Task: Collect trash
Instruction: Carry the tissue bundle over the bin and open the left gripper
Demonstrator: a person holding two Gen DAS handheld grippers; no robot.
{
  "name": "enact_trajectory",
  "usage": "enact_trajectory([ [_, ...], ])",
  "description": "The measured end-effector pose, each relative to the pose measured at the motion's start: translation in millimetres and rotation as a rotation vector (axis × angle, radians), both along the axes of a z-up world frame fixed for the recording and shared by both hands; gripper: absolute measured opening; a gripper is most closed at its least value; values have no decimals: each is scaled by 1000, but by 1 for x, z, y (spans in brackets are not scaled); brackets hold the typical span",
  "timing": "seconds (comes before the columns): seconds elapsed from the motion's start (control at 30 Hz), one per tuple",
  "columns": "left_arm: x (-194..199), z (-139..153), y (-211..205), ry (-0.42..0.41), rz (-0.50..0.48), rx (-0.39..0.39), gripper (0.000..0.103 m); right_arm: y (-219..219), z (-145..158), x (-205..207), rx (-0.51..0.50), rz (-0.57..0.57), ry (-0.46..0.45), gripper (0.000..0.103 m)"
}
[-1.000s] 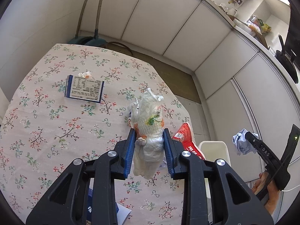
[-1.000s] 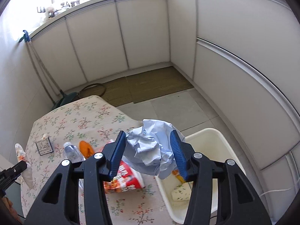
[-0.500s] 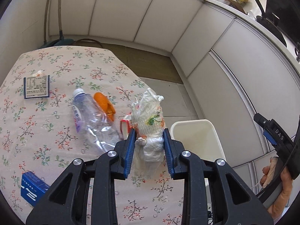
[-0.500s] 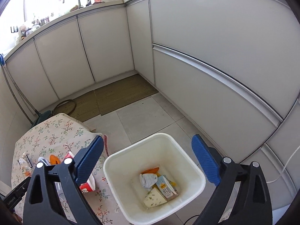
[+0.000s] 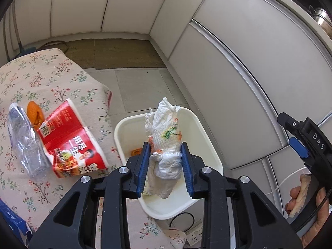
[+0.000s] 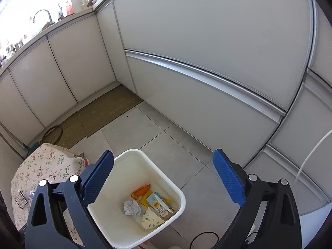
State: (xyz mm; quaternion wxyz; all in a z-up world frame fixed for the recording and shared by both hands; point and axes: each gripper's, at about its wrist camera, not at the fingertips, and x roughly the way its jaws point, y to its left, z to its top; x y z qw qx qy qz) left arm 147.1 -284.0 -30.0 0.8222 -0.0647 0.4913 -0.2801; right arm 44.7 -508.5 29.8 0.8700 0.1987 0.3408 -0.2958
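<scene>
My left gripper is shut on a crumpled white plastic bag with orange and green print, held above the white bin on the floor. My right gripper stands wide open over the same white bin with nothing between its fingers. The crumpled grey paper ball lies inside the bin with an orange scrap, a small carton and a floral paper. In the left wrist view the right gripper shows at the right edge, held by a hand.
On the floral tablecloth lie a red noodle cup, a crushed clear bottle, an orange peel and a blue box. White cabinets wall in the tiled floor; a brown mat lies in the corner.
The right gripper opened and let go of the paper ball, which now lies in the bin. The left gripper carried the plastic bag from over the table to above the bin.
</scene>
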Motion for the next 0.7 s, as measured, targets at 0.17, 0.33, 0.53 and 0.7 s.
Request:
enact_trajectory([
  [0.17,6,-6,-21,33,-39,18,35,-8,1,-6,6,-18,-9,94],
  [0.33,9,-9,-23,70,-24,18,63,-10,1,-9,5,-20,-12,94],
  [0.53,6,-12,-12,80,20,57,74,-5,-1,-5,5,1,-7,96],
  [0.7,6,-12,8,100,93,70,81,6,-1,0,-11,38,10,96],
])
